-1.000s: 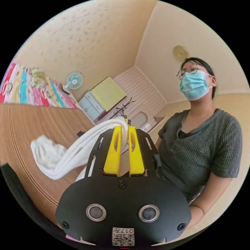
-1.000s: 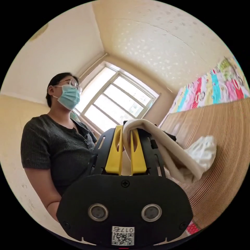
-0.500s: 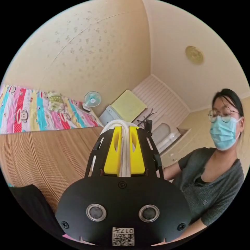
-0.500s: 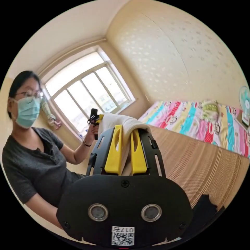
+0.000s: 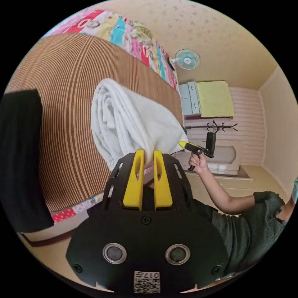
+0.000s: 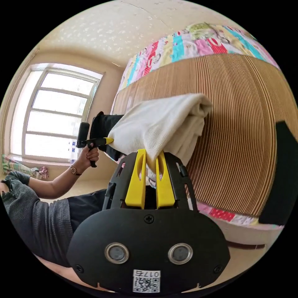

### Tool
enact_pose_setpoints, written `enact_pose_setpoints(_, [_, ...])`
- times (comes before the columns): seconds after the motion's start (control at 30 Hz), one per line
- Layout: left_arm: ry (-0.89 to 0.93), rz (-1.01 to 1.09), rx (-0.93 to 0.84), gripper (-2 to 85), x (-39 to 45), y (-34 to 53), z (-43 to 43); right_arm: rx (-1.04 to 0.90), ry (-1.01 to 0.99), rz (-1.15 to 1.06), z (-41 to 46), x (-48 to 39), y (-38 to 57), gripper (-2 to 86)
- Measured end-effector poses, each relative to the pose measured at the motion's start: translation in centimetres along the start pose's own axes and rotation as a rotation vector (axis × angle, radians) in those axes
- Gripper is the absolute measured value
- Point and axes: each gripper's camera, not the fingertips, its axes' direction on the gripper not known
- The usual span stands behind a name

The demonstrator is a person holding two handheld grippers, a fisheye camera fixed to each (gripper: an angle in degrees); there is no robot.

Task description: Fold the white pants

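Observation:
The white pants (image 5: 130,127) hang bunched between both grippers, above a brown striped mat (image 5: 71,93). In the left gripper view my left gripper (image 5: 146,152) is shut on one corner of the pants, and the right gripper (image 5: 185,144) pinches the far corner, held by a hand (image 5: 198,161). In the right gripper view my right gripper (image 6: 151,153) is shut on the pants (image 6: 161,124), while the left gripper (image 6: 108,141) grips the opposite corner in the person's other hand (image 6: 87,155). The cloth droops in thick folds away from both grips.
A black garment (image 5: 18,155) lies on the mat's edge, seen too as a dark garment (image 6: 284,173). A colourful patterned sheet (image 6: 201,40) covers the bed beyond. A fan (image 5: 186,59), cabinet (image 5: 191,99), coat rack (image 5: 214,125) and window (image 6: 52,118) line the walls. The person sits close.
Both cameras have tipped down from the ceiling and the person towards the mat. The pants now spread between the two grippers, which stand further apart.

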Motion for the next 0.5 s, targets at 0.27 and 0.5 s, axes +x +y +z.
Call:
enact_pose_setpoints(0.27, [-0.03,-0.127,-0.024,10.0,-4.6,1.9,-0.2,-0.236,0.09,0.34,2.7,8.4,2.0,10.1])
enact_pose_setpoints(0.5, [-0.038,0.025,0.033,21.8,-4.0,-8.9,-1.3,0.009,-0.039,0.219,-3.2,10.5,-6.0,18.4])
